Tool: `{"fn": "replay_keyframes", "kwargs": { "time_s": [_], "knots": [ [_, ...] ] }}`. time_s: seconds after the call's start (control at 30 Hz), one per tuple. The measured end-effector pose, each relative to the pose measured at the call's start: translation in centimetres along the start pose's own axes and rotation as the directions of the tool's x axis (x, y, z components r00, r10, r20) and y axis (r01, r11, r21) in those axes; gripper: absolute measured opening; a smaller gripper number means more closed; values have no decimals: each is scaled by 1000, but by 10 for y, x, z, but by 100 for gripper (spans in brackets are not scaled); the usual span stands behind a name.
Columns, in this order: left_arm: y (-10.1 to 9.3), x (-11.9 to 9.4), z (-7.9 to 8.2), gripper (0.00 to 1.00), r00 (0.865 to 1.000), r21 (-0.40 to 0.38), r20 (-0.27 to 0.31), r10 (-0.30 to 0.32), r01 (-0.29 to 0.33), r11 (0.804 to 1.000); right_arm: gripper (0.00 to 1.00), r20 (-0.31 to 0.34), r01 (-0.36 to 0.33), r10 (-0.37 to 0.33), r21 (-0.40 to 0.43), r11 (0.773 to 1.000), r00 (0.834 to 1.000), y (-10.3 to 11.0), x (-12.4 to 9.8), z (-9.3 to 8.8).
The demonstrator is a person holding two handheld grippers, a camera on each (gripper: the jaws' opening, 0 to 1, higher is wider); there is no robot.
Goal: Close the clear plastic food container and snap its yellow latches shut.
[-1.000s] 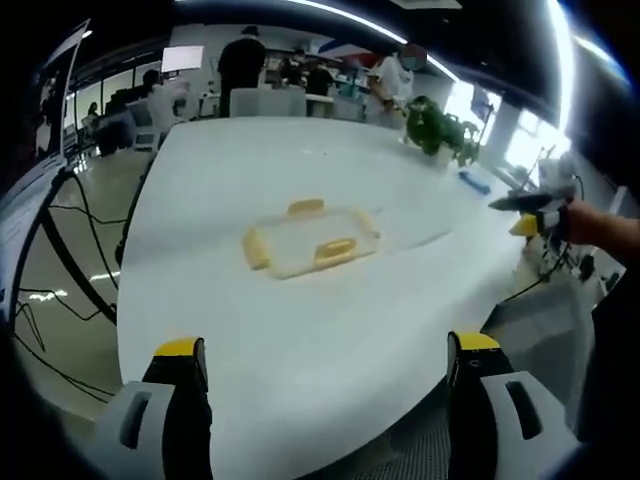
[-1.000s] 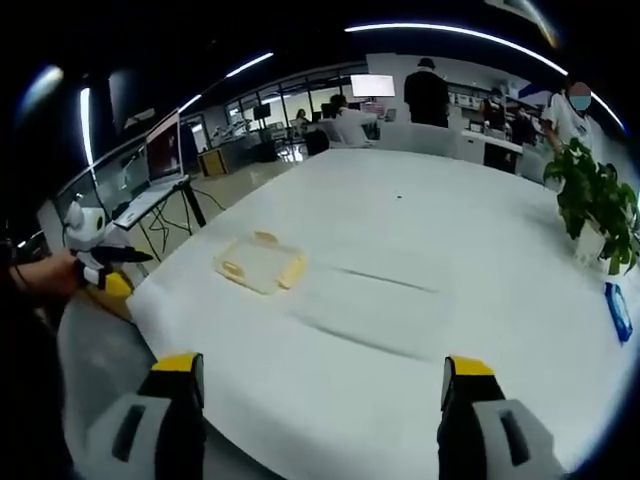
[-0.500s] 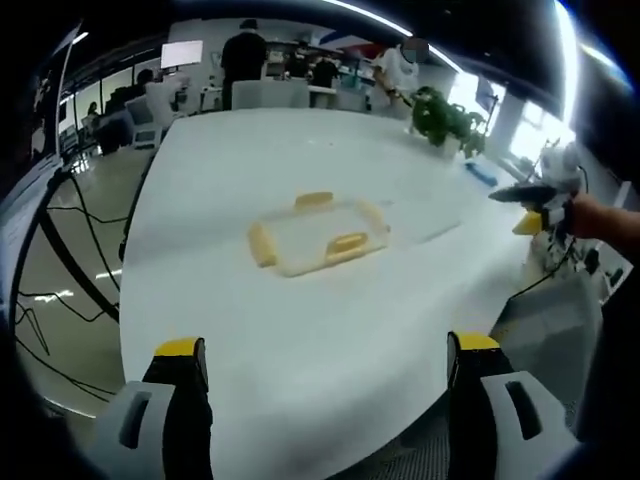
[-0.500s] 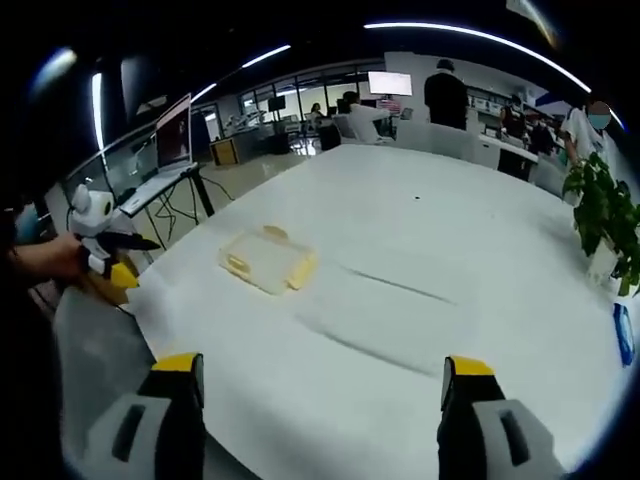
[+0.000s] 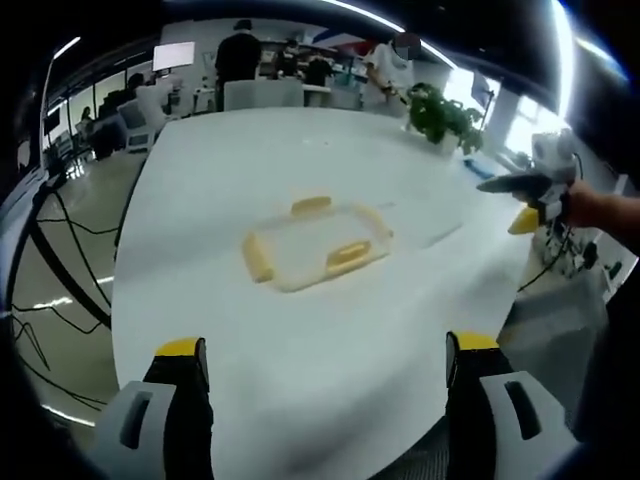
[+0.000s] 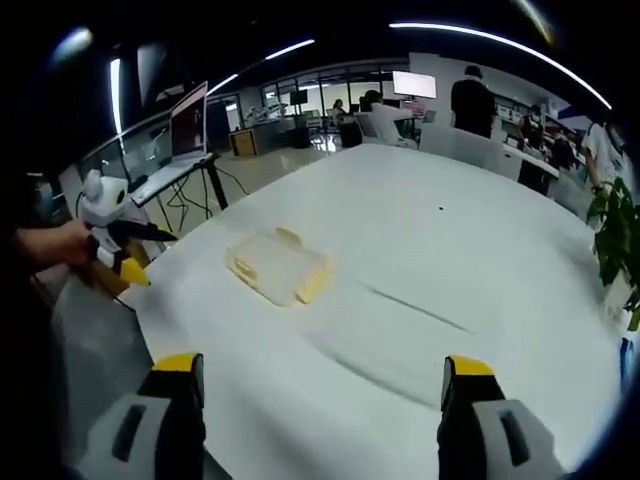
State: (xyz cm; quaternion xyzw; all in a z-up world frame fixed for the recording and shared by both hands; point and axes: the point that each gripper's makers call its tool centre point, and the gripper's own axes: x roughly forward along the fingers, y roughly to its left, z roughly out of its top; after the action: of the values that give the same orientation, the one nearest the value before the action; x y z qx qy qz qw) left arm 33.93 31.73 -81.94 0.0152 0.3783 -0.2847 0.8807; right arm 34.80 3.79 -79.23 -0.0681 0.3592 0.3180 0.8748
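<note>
My left gripper [image 5: 325, 360] hangs over the near edge of the white table [image 5: 200, 180], jaws spread wide with nothing between them. Ahead of it, the clear plastic food container [image 5: 315, 246] sits flat on the table, a yellow latch [image 5: 258, 262] on its left end, others on its sides. Beyond the container, to its right, a potted plant [image 5: 440, 118] stands. My right gripper [image 6: 315, 365] is likewise spread and empty, well short of the container [image 6: 278, 267].

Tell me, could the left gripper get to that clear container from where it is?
Probably yes: the left gripper is open, and bare white table lies between it and the clear container.
</note>
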Motion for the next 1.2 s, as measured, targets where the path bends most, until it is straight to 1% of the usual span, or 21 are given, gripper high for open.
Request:
{"fn": "replay_keyframes", "kwargs": {
  "time_s": [0.43,0.7,0.77,0.8,0.93,0.97,1.0,1.03,1.2],
  "knots": [
    [9,12,6,96,1000,18,-14,5,-5,1000,100,-14,-38,37,-74,996,999,1,19,14],
    [18,19,12,95,1000,25,-19,10,-10,1000,100,-23,-62,59,-123,990,998,-1,33,23],
    [19,21,13,94,1000,31,-24,11,-10,999,100,-18,-66,64,-127,990,998,0,35,26],
    [21,22,14,94,1000,33,-27,12,-11,999,100,-11,-69,68,-131,989,998,0,36,29],
    [24,25,16,91,999,40,-35,8,-7,999,100,-22,-83,80,-165,983,997,-2,43,33],
    [25,27,17,91,999,46,-39,7,-5,999,99,-23,-85,82,-167,982,996,-2,44,34],
    [25,28,17,91,999,49,-42,7,-5,999,94,-26,-89,86,-173,981,996,-2,44,35],
    [26,29,17,91,999,54,-45,7,-5,999,92,-27,-92,89,-186,978,996,-2,45,36],
    [28,34,18,94,998,67,-59,2,2,998,94,-17,-119,118,-197,973,993,5,52,45]
  ]
}}
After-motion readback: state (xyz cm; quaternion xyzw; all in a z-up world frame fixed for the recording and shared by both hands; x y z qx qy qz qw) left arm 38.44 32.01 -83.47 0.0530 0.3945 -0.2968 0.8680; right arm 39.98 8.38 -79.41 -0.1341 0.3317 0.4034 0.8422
